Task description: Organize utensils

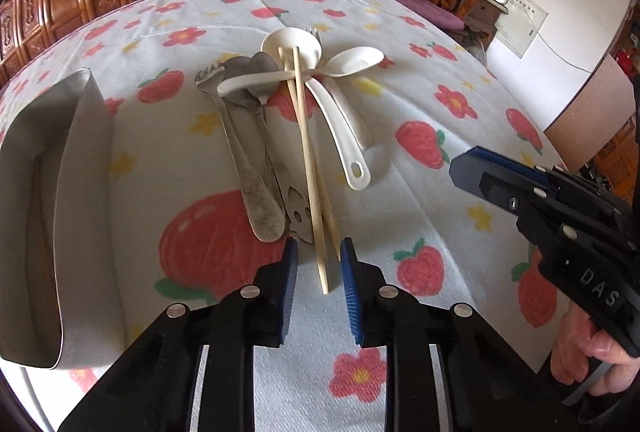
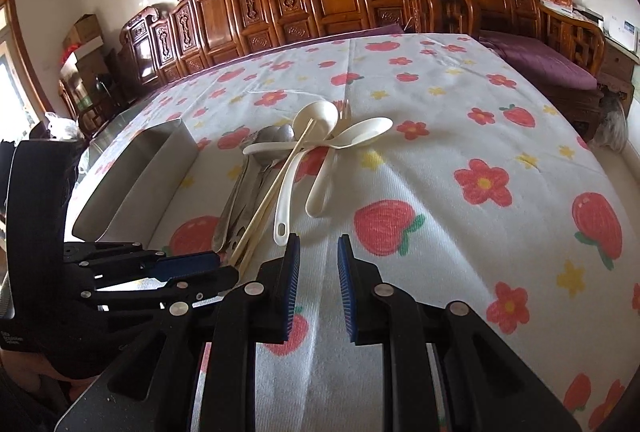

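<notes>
A heap of utensils lies on the flowered tablecloth: a pair of wooden chopsticks (image 1: pixel 308 160) (image 2: pixel 272 192), several metal spoons and forks (image 1: pixel 256 152) (image 2: pixel 240 200), and white plastic spoons (image 1: pixel 340 120) (image 2: pixel 320 188). My left gripper (image 1: pixel 320 256) (image 2: pixel 224 268) straddles the near ends of the chopsticks; a narrow gap shows on each side, so the pads are not pressing them. My right gripper (image 2: pixel 318 252) (image 1: pixel 460 172) hovers to the right of the heap, its jaws slightly apart with only cloth between them.
A long metal tray (image 1: pixel 80 192) (image 2: pixel 160 160) stands left of the heap, its near end open toward me. A hand (image 1: pixel 588 352) holds the right gripper. Carved wooden benches line the far side of the table, and the table edge runs along the right.
</notes>
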The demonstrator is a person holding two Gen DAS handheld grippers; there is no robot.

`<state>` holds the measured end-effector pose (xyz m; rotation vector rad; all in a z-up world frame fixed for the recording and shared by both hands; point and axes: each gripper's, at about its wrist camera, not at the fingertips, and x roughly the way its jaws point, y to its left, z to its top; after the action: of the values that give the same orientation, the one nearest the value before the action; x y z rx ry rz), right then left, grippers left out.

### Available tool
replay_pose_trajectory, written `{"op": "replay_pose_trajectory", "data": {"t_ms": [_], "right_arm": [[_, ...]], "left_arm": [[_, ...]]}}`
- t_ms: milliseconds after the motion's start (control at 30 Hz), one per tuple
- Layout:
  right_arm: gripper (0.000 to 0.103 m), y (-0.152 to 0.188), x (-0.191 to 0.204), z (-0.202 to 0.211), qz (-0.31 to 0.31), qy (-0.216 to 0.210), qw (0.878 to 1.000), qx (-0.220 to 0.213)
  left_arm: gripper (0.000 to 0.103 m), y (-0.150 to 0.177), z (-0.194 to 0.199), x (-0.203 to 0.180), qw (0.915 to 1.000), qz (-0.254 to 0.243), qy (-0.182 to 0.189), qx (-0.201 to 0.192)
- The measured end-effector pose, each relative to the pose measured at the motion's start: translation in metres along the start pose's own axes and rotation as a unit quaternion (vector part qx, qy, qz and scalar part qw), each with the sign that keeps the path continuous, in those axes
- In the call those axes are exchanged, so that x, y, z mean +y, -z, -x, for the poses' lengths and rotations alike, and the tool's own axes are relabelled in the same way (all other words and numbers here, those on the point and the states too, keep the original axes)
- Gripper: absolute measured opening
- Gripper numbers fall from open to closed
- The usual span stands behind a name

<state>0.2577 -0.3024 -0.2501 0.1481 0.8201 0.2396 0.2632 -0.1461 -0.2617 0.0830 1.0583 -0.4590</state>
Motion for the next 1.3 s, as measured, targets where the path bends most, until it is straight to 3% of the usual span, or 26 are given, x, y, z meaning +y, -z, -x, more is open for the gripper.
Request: {"op": "replay_pose_trajectory", "data": {"t_ms": [133,167,200,400,900,1300], "right_arm": [[0.022,0.001,0.004,0.001,0.004,-0.002,1.000,0.002],[0.022,0.001,0.005,0.001,0.007,-0.003,1.000,0.001],[0.022,0.001,0.006,0.002,0.009,-0.003,1.000,0.000],[0.022,0.001,0.011,0.002,0.011,-0.008,1.000,0.001],[0.021,0.002,0.017,-0.008,0.020,-0.012,1.000,0.014],[0.021,0.001,0.025,-0.017,0.032,-0.012,0.999,0.023]], "left_arm": [[0.016,0.001,0.000,-0.006,0.9997,-0.016,-0.016,-0.003],[0.014,0.002,0.000,-0.007,0.9996,-0.020,-0.020,-0.004],[0.004,0.003,0.001,-0.008,0.9995,-0.023,-0.022,-0.005],[0.004,0.010,0.015,-0.006,0.9994,-0.021,-0.025,-0.012],[0.002,0.023,0.077,0.018,0.9973,0.024,0.011,-0.068],[0.000,0.026,0.084,0.023,0.9972,0.024,-0.001,-0.072]]}}
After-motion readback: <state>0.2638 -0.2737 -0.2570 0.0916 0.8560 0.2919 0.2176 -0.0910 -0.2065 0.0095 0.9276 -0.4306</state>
